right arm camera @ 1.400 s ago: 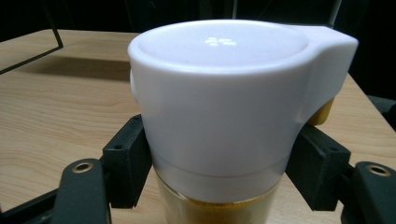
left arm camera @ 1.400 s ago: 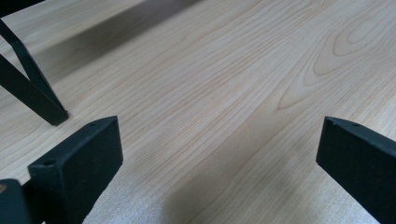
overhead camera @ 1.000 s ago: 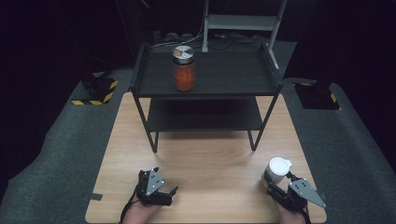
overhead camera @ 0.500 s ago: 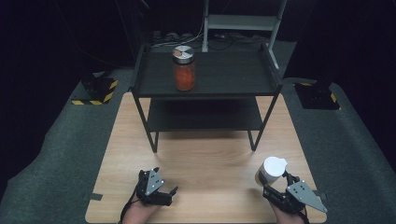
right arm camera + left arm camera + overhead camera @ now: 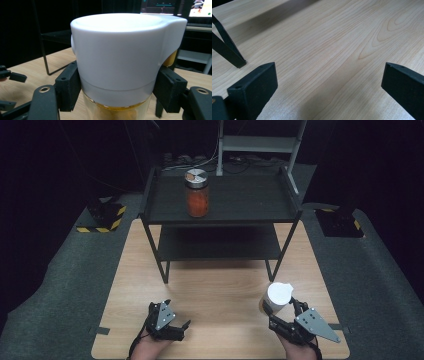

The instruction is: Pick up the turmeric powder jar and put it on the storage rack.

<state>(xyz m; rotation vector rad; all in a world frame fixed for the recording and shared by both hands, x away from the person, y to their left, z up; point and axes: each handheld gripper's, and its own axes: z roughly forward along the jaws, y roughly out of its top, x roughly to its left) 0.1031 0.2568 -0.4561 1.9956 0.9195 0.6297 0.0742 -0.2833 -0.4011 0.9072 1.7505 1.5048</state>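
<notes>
- Gripping a white-lidded jar [image 5: 278, 298] in our right gripper [image 5: 286, 316], we have it at the near right part of the wooden table [image 5: 220, 290], just in front of the black shelf rack [image 5: 220, 215].
- In the right gripper view, the two black jaws press on either side of the jar [image 5: 125, 57], right at the lower edge of its white lid, and yellowish contents show through the clear glass below.
- From the high view, the jar stands roughly upright between the jaws; whether its base touches the tabletop we cannot tell.
- Our left gripper [image 5: 172, 325] sits low over the near left part of the table, well apart from the jar.
- In the left gripper view, its jaws stand wide apart with bare wood grain [image 5: 332, 57] between them, holding nothing; a thin black leg of the rack [image 5: 227, 50] stands at the far left.
- On the top tier of the rack stands a second jar [image 5: 197, 193], with a metal lid and orange-red contents, towards the left of that tier.
- Grey matting [image 5: 75, 285] surrounds the table on both sides.
</notes>
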